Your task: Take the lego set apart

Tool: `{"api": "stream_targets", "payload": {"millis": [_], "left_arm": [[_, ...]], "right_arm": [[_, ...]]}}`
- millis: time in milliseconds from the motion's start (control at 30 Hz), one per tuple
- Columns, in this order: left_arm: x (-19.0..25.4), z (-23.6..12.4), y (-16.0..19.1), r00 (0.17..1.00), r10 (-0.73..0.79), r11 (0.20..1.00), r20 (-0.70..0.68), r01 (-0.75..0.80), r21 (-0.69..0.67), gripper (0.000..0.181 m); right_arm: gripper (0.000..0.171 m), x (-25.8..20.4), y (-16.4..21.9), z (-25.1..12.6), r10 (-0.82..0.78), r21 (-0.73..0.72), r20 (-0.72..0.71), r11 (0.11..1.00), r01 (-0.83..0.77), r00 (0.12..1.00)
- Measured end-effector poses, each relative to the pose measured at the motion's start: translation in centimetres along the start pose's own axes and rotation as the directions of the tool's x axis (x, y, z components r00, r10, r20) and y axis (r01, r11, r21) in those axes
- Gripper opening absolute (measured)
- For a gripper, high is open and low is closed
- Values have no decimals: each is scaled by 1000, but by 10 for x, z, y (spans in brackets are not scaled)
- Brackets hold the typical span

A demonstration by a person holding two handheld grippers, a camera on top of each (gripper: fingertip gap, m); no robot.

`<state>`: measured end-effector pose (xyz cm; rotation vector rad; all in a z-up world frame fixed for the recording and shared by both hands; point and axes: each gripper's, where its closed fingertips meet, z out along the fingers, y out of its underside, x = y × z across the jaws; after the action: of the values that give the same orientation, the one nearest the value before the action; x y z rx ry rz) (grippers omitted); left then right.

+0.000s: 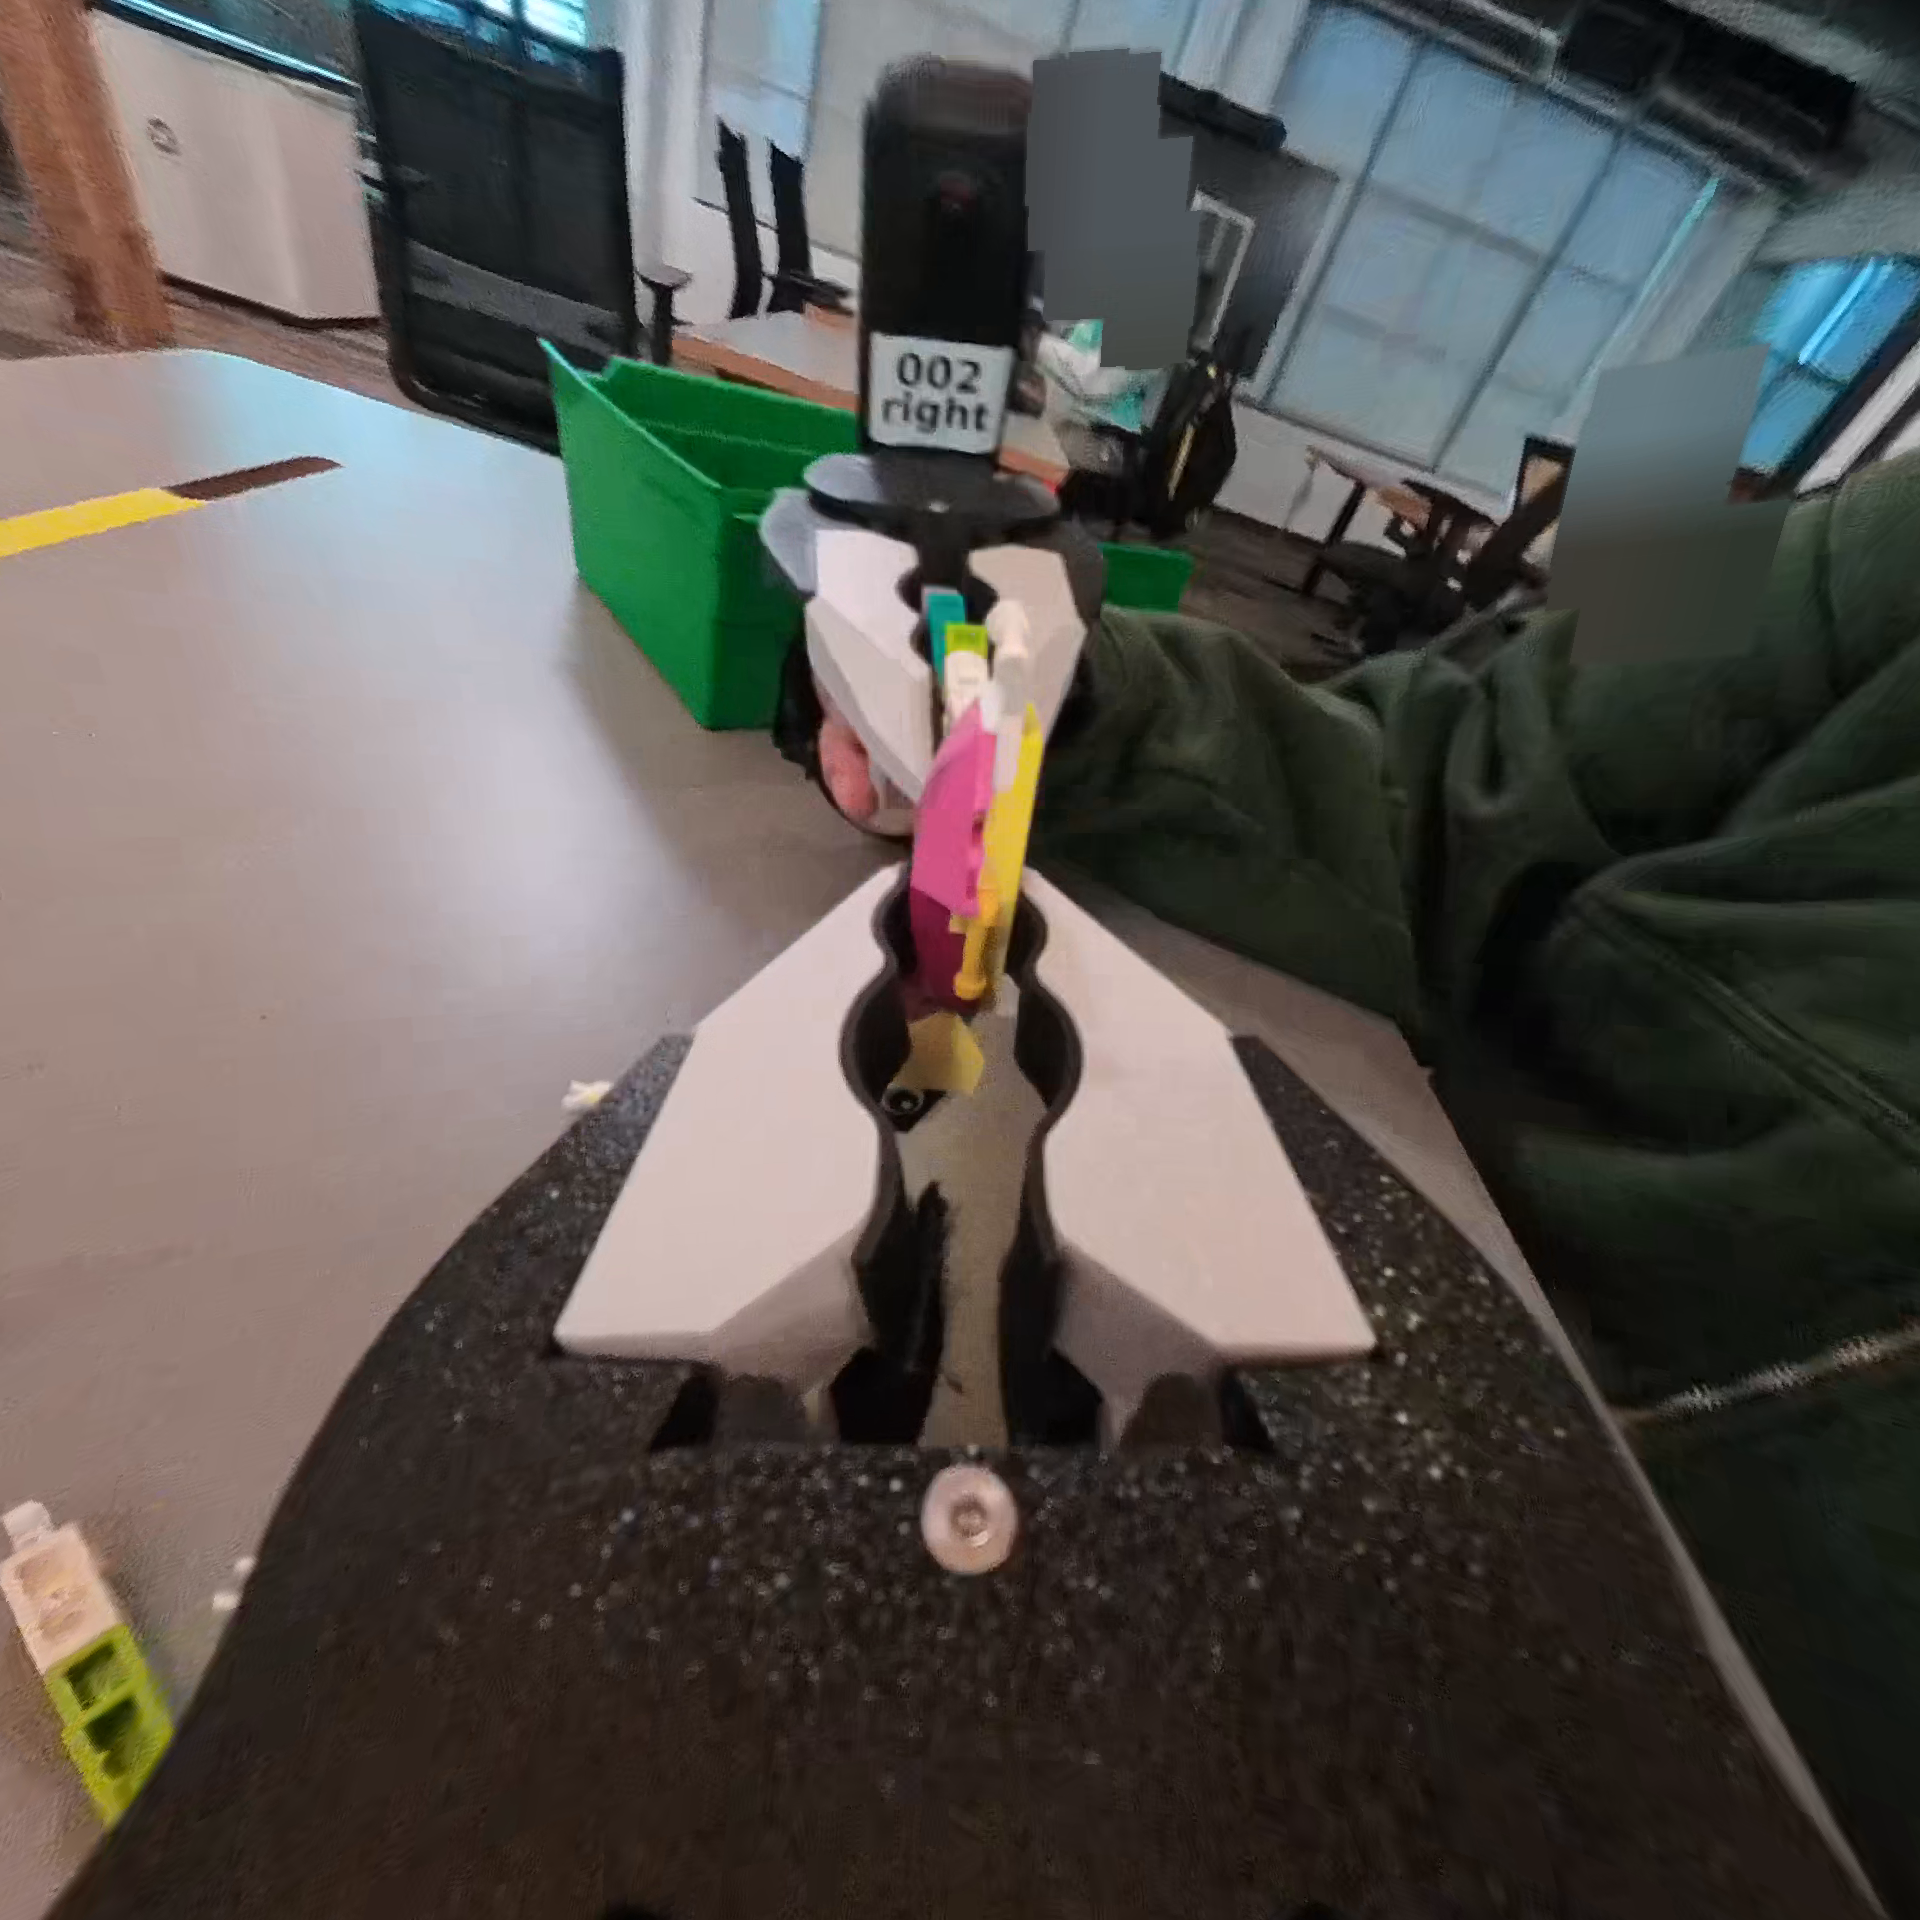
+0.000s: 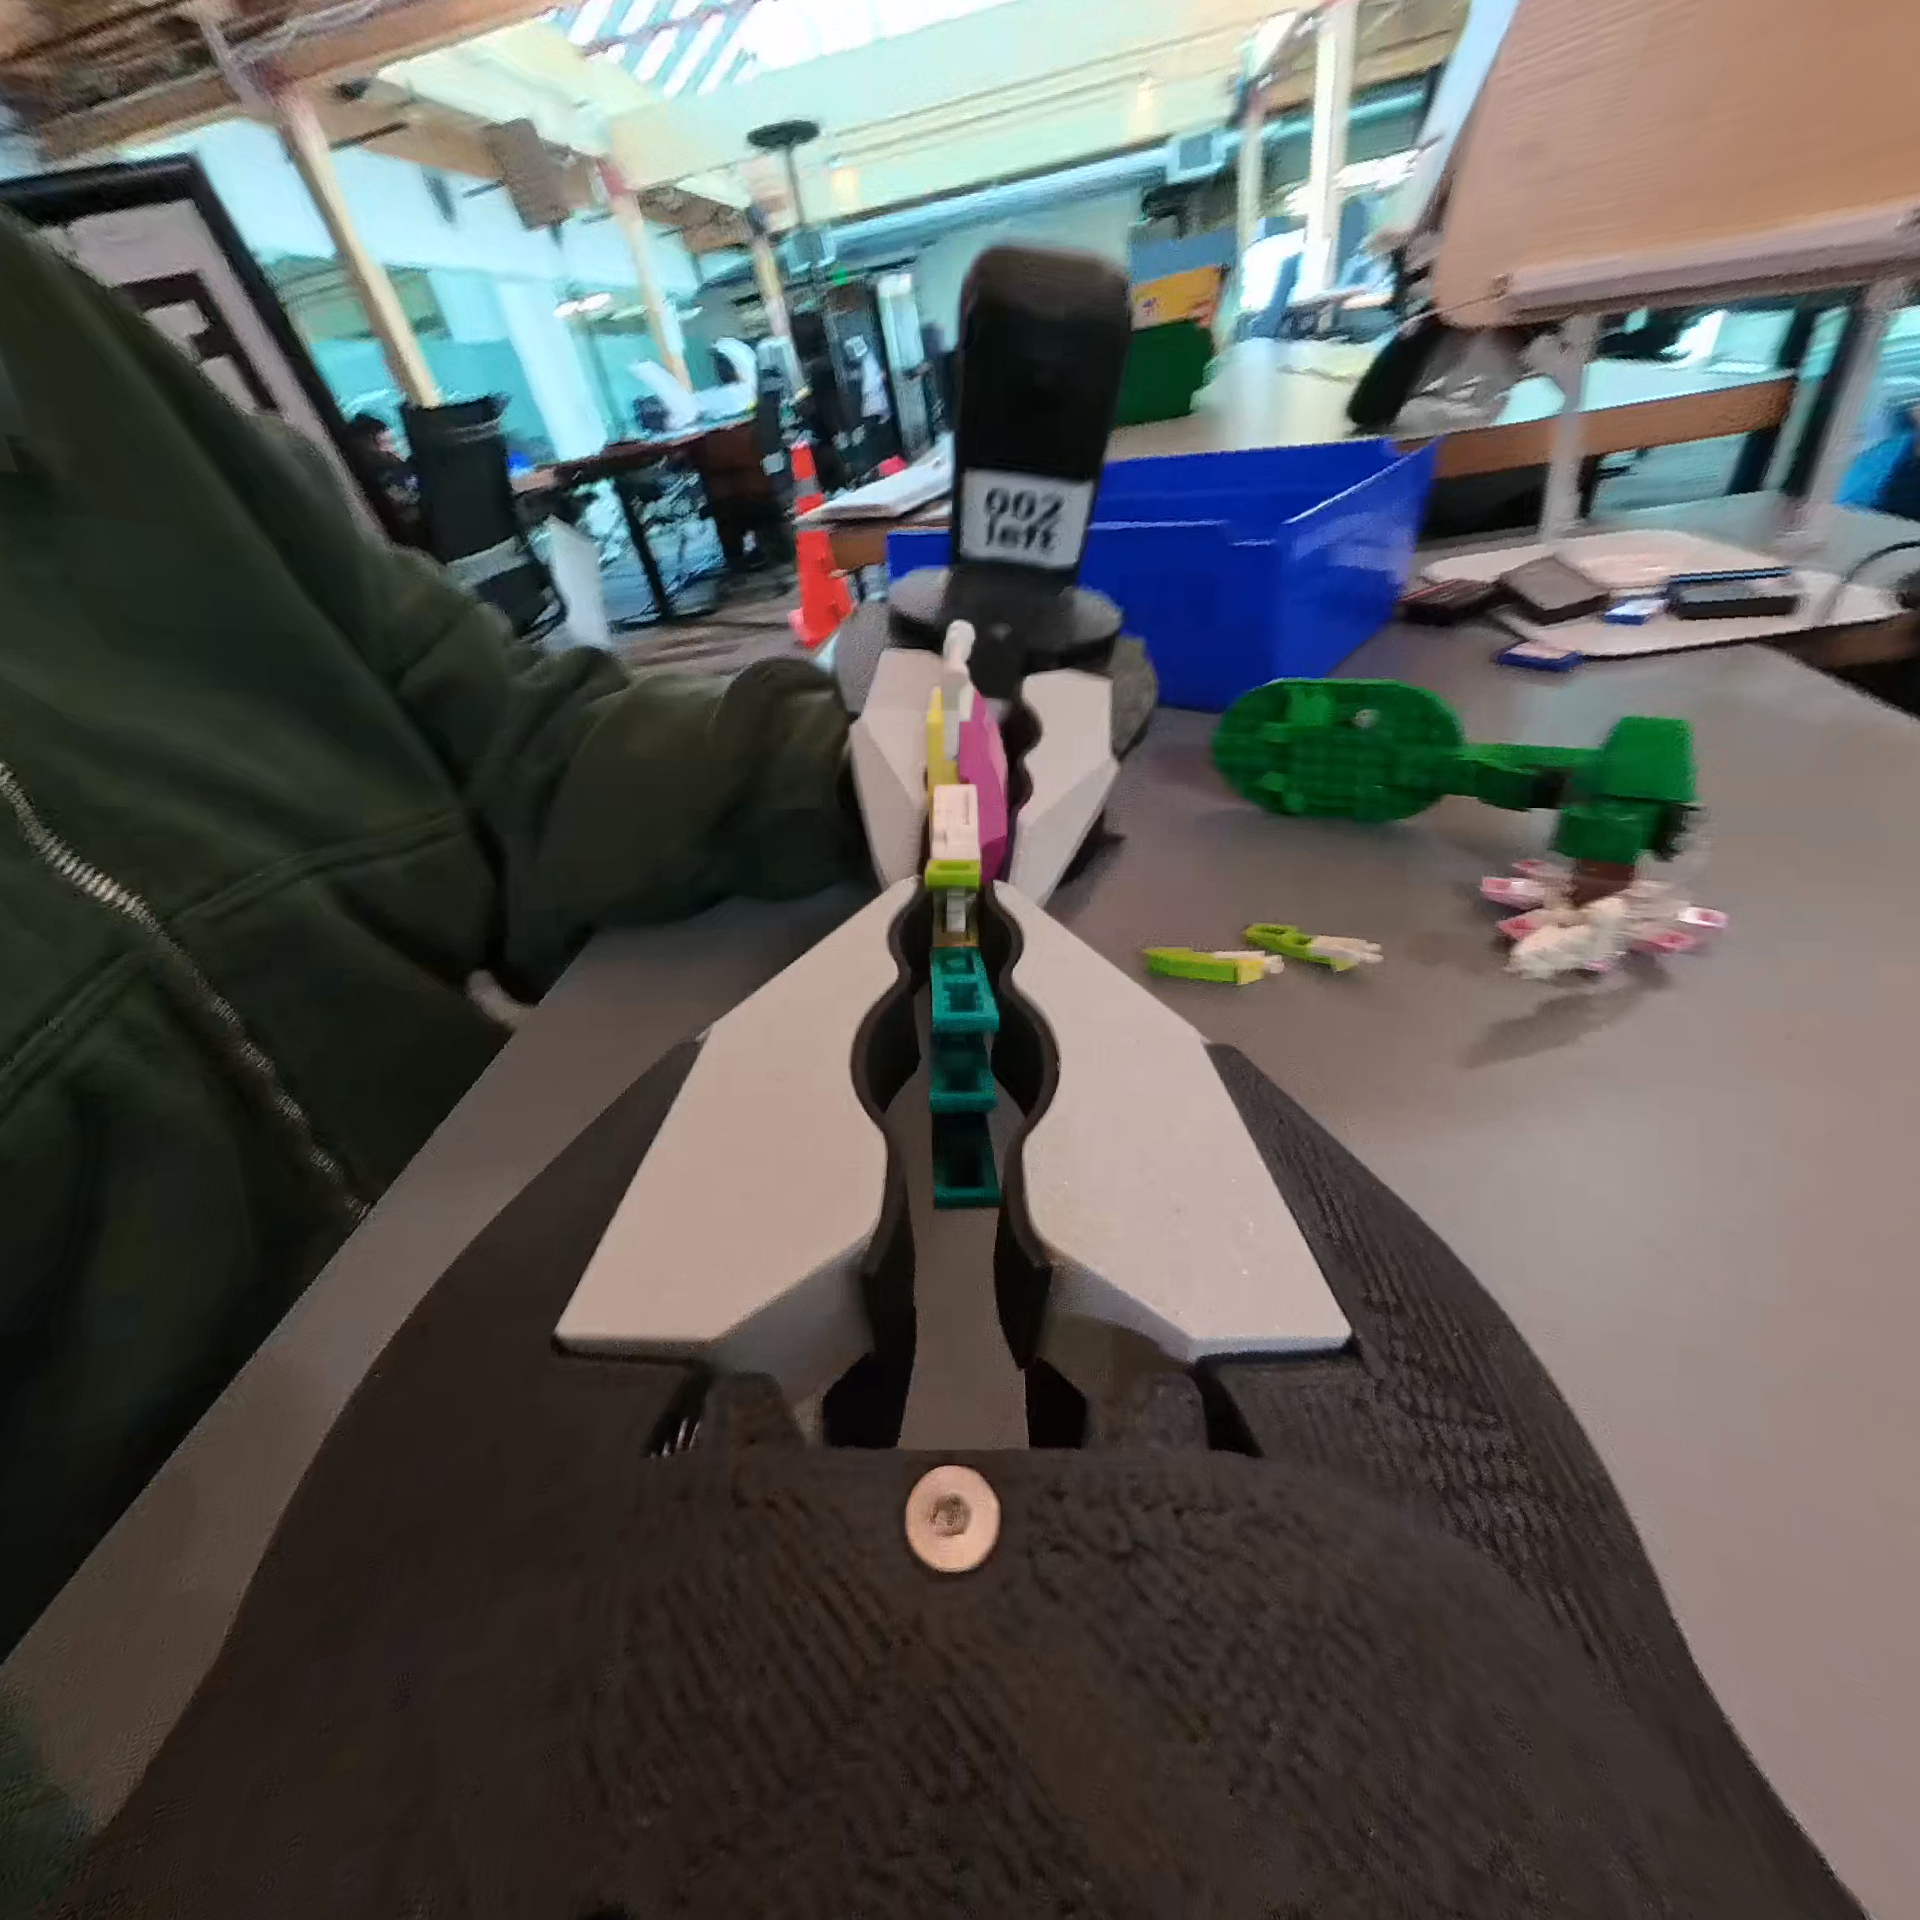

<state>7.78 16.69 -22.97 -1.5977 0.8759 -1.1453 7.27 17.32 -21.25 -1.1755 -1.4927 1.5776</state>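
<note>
A small lego piece is held in the air between both grippers, above the grey table point(image 1: 312, 831). My left gripper point(image 1: 961, 894) is shut on its magenta petal point(image 1: 951, 821) and yellow petal point(image 1: 1013, 810) end. My right gripper point(image 2: 951, 899) is shut on its teal stem point(image 2: 961, 1049), with lime and white bricks point(image 2: 954, 831) between stem and petals. The two grippers face each other tip to tip. The right gripper point(image 1: 977, 717) shows beyond the petals in the left wrist view, and the left gripper point(image 2: 966, 831) shows in the right wrist view.
A green lego plate with a tree point(image 2: 1340, 748), two lime-and-white pieces point(image 2: 1205, 964) and pink-white flower parts point(image 2: 1590, 920) lie on the table. A blue bin point(image 2: 1247, 582) and a green bin point(image 1: 665, 520) stand behind. A lime-white brick point(image 1: 83, 1662) lies near. A person's green sleeve point(image 1: 1455, 831) is close. The grippers are tip to tip, or close to it.
</note>
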Motion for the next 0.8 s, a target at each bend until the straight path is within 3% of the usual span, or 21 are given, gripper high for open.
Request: {"api": "stream_targets", "payload": {"millis": [200,333,467,533,667,800], "left_arm": [[14,-10,20,996,67,982,-51,-75,-171,14],[21,-13,22,994,75,977,-74,-88,-196,14],[6,-11,28,998,60,978,-9,-60,-200,16],[1,-13,24,997,69,982,23,-64,-180,37],[5,-13,14,994,112,986,12,-109,-126,16],[11,-24,15,989,147,976,-15,-147,-160,15]], "right_arm": [[5,-16,21,11,-54,-155,68,986,64,996],[5,-22,24,14,-88,-206,74,973,101,993],[5,-13,31,12,-103,-269,22,957,105,994],[5,-9,30,9,-93,-264,8,960,92,996],[5,-10,28,10,-96,-261,3,961,94,995],[6,-13,26,6,-119,-263,9,958,118,993]]}}
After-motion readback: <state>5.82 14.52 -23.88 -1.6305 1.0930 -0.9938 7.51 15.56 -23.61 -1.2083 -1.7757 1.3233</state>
